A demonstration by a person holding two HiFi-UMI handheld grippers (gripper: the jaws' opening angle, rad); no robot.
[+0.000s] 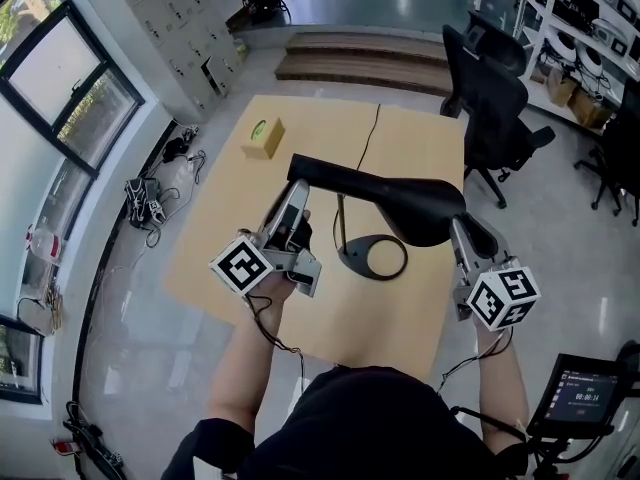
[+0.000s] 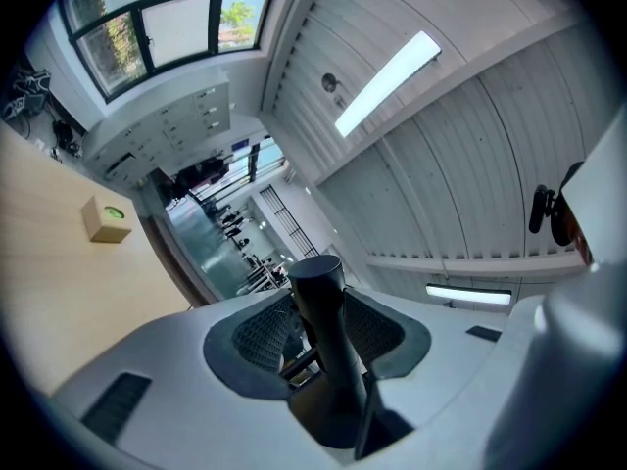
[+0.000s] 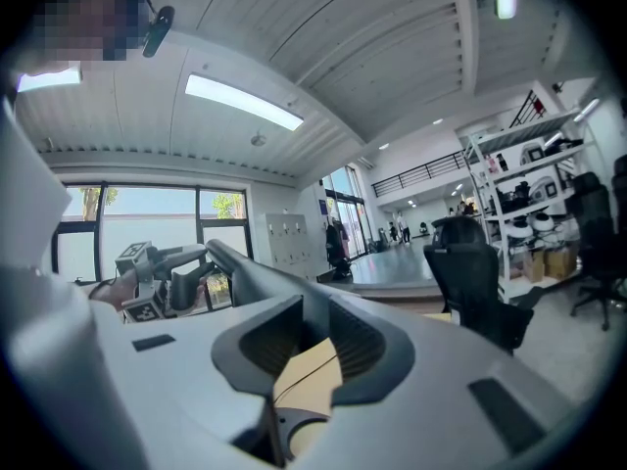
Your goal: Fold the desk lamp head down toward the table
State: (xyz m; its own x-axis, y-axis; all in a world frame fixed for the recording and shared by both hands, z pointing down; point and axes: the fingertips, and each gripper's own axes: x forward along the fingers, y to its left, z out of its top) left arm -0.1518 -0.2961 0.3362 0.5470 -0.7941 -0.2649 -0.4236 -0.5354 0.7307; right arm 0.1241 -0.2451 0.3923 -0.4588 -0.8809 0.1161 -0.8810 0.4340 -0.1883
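A black desk lamp stands on the wooden table: ring base, thin stem and a long head lying roughly level above them. My left gripper is shut on the head's narrow left end; in the left gripper view that black bar sits pinched between the pads of the left gripper. My right gripper reaches under the head's wide right end, tips hidden. In the right gripper view the right gripper is open, showing only table and the base between its pads; the head runs off to the left.
A small yellow box lies at the table's far left. The lamp cord runs over the far edge. Black office chairs stand to the right, wooden steps beyond. A small screen is at lower right.
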